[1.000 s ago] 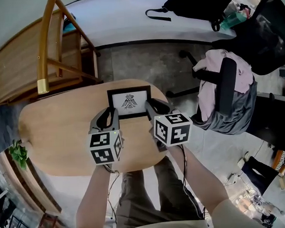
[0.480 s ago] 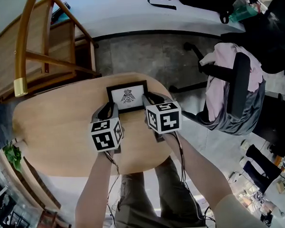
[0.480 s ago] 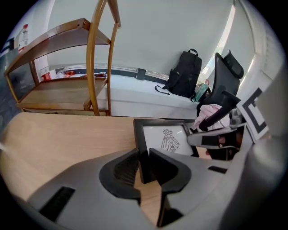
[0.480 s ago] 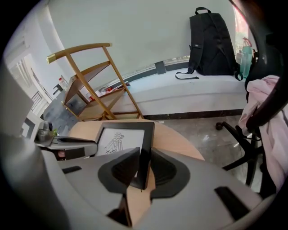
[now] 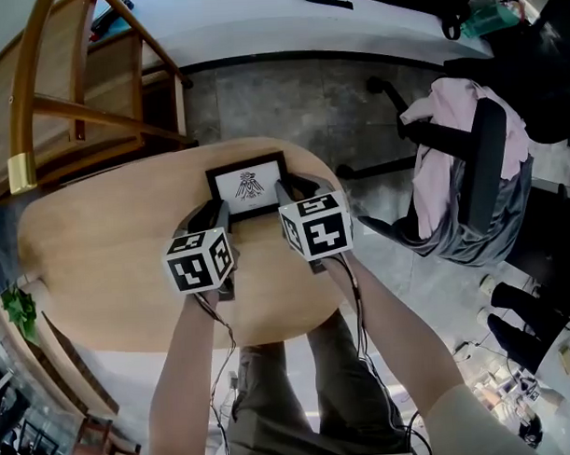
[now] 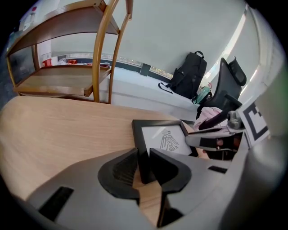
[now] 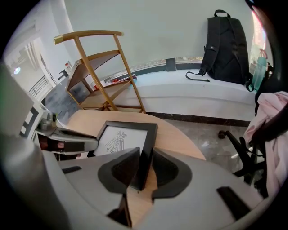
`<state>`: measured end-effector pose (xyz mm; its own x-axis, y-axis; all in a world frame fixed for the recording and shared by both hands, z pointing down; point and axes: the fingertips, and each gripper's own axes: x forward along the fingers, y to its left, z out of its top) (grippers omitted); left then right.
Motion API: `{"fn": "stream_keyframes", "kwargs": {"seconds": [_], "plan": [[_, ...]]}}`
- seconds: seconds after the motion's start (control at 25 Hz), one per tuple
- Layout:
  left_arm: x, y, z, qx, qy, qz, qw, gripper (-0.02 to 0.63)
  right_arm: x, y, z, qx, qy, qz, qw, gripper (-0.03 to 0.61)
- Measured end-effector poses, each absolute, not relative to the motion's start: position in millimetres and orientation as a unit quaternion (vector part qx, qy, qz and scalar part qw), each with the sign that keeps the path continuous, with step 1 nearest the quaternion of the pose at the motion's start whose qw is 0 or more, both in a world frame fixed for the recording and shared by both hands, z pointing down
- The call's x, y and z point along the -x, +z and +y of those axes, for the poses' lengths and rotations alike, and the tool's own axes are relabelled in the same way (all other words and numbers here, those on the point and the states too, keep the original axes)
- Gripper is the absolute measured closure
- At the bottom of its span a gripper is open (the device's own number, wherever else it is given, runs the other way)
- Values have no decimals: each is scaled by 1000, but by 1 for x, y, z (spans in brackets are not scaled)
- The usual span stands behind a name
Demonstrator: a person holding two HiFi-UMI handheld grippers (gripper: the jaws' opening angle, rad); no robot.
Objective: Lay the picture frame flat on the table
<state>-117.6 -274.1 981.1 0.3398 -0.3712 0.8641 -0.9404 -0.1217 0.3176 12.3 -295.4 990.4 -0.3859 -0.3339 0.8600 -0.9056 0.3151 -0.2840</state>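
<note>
- At the far right of the table (image 5: pixel 90 266), we are holding the picture frame (image 5: pixel 248 186), face tilted up.
- The left gripper (image 6: pixel 143 165) and right gripper (image 7: pixel 143 170) are pinching its side rails, jaws narrowly apart.
- We are judging the lowering underway; next, seating it flat, then releasing.

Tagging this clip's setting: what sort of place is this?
Probably an office or workroom: a black office chair draped with clothes, a backpack on a long white ledge, and a wooden table.

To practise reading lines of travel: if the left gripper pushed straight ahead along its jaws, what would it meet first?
The picture frame: the left gripper is clamped on its left edge. Beyond that, probably the table; depth is unclear.
</note>
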Motion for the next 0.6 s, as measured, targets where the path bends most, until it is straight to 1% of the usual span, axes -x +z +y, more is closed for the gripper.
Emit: {"fn": "stream_keyframes", "kwargs": {"seconds": [0.12, 0.24, 0.4, 0.48, 0.6], "plan": [[118, 979, -276, -685, 318, -476, 450, 538, -12, 989, -295, -424, 400, -731, 355, 515], [125, 973, -278, -685, 326, -493, 427, 526, -15, 988, -296, -431, 398, -728, 355, 491], [140, 953, -280, -671, 285, -525, 440, 526, -18, 969, -301, -447, 405, -723, 336, 486], [141, 932, -281, -685, 279, -522, 424, 526, -16, 949, -300, -449, 401, -729, 326, 512], [141, 891, -276, -718, 304, -500, 377, 560, -8, 907, -296, -446, 398, -741, 305, 539]]}}
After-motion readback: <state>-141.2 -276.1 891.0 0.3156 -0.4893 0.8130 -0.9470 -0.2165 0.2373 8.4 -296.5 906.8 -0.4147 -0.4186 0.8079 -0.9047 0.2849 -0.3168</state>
